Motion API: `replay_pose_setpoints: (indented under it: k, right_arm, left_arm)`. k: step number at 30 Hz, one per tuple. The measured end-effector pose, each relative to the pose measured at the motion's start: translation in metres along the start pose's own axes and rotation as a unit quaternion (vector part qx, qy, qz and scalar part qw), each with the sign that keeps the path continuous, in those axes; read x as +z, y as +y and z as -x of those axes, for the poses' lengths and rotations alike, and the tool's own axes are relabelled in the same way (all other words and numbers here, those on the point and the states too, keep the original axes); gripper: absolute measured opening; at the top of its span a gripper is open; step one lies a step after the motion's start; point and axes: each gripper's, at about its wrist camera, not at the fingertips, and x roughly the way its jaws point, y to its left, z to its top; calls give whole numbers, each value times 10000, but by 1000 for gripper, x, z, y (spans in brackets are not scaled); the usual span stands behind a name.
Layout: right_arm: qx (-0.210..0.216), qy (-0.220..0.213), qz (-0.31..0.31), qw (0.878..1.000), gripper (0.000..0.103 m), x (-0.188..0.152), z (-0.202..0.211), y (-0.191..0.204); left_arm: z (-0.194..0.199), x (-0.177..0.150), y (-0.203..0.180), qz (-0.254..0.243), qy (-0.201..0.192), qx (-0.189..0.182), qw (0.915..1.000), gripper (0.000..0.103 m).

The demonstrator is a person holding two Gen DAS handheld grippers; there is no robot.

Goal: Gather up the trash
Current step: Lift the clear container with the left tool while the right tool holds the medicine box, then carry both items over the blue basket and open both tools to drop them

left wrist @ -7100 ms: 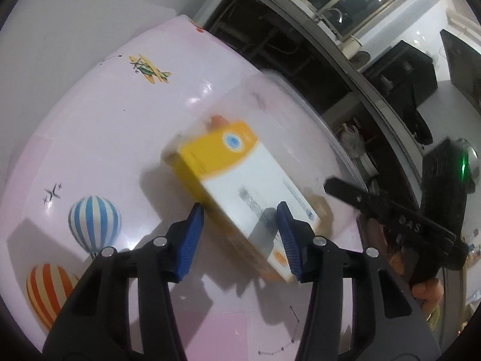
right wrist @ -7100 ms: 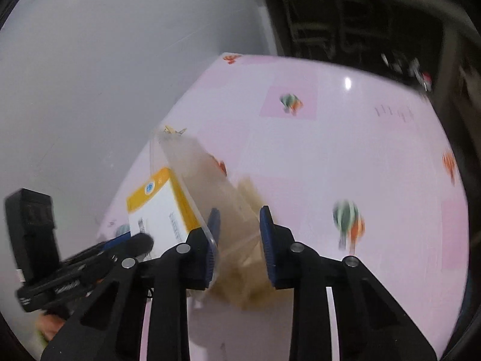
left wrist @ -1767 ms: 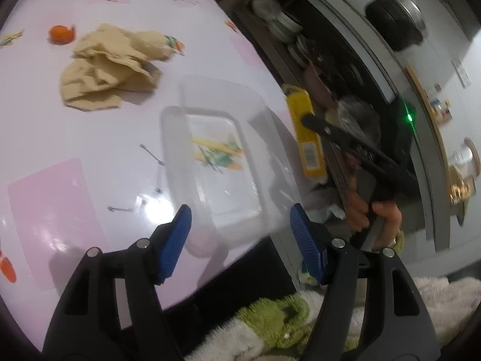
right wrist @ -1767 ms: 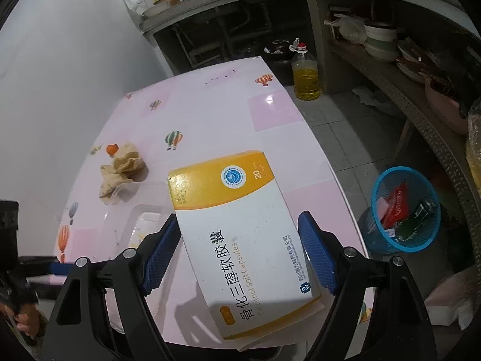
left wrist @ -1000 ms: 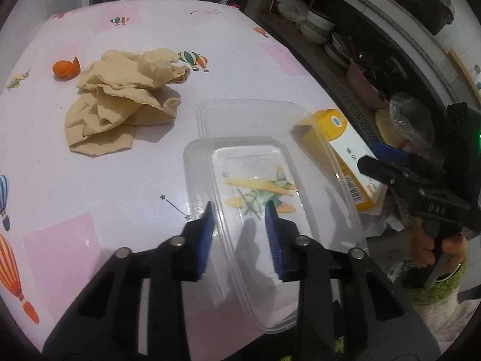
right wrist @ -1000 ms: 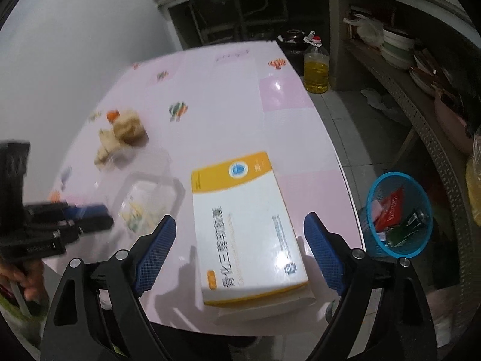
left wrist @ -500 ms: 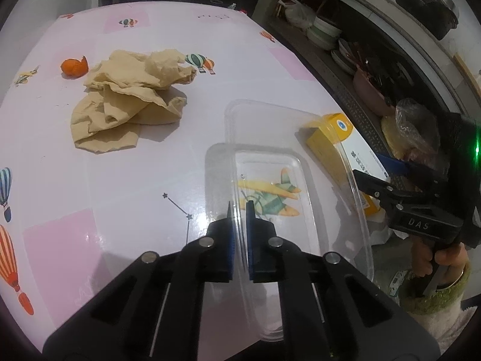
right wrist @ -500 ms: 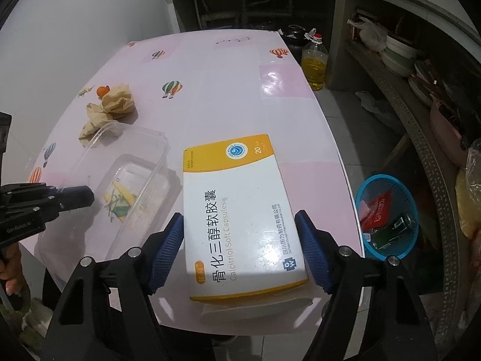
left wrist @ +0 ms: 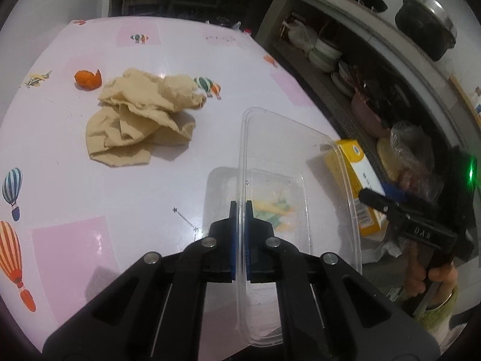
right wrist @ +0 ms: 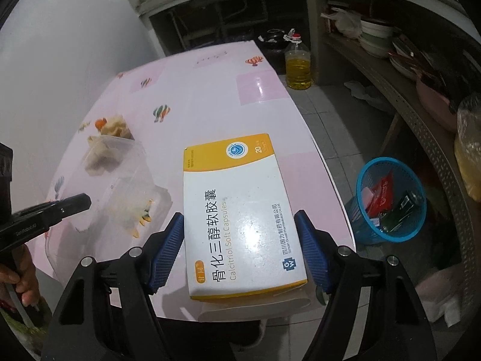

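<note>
My left gripper (left wrist: 240, 207) is shut on the near rim of a clear plastic container (left wrist: 300, 162), tilted up off the pink table (left wrist: 90, 180). The container also shows in the right wrist view (right wrist: 120, 180). My right gripper (right wrist: 240, 231) is shut on a yellow-and-white medicine box (right wrist: 237, 210), held above the table's right edge. The box also shows in the left wrist view (left wrist: 357, 180). Crumpled tan paper (left wrist: 141, 117) and an orange peel (left wrist: 87, 78) lie on the table beyond the container.
A blue trash basket (right wrist: 390, 201) with several pieces of trash stands on the floor right of the table. An oil bottle (right wrist: 297, 63) stands on the floor behind the table. Shelves (right wrist: 421, 75) with dishes run along the right.
My left gripper closed on the container's rim and lifted that side. My right gripper keeps the box and has drawn it slightly closer.
</note>
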Motion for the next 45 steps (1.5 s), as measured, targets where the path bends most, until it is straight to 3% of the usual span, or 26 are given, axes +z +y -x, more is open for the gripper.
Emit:
replay_pose_setpoints:
  k: [6, 10, 14, 18, 23, 29, 36, 37, 38, 39, 40, 42, 45]
  right_arm:
    - [117, -463, -513, 9975, 72, -5, 24, -22]
    - [-142, -994, -1111, 9887, 72, -13, 61, -72]
    - [-613, -1367, -1920, 9699, 72, -32, 93, -138]
    - [-897, -1338, -2833, 9454, 72, -65, 98, -207]
    - [-768, -1020, -3582, 9249, 72, -99, 67, -258]
    - [-250, -658, -4383, 8961, 72, -119, 2, -310]
    - [286, -500, -5129, 8565, 72, -116, -82, -357]
    - [358, -535, -5203, 8515, 72, -112, -96, -366]
    - [370, -563, -5273, 8470, 73, -109, -109, -374]
    - [269, -589, -5384, 8402, 74, -107, -125, -385]
    - [200, -606, -5413, 8384, 74, -107, -136, -392]
    - [-88, -498, -5414, 8392, 75, -109, -158, -403]
    - [-127, -430, -5701, 8203, 75, -126, -176, -413]
  left_arm:
    - [6, 20, -19, -26, -190, -147, 9997, 2]
    - [5, 40, -56, -327, -314, -346, 9984, 3]
    - [-12, 65, -109, -767, -302, -629, 9946, 2]
    - [-57, 89, -171, -1141, 161, -941, 9889, 3]
    - [-136, 101, -239, -1642, 840, -787, 9797, 3]
    - [-251, 112, -290, -1665, 1710, -320, 9706, 3]
    - [-340, 118, -321, -1596, 2146, -125, 9635, 3]
    - [-352, 120, -326, -1592, 2150, -162, 9634, 5]
    - [-365, 123, -331, -1590, 2172, -220, 9628, 18]
    - [-375, 125, -334, -1578, 2221, -245, 9619, 42]
    - [-388, 126, -335, -1505, 2242, -170, 9627, 53]
    - [-395, 125, -333, -1427, 2195, -116, 9651, 58]
    - [-393, 120, -325, -1236, 2352, -294, 9636, 58]
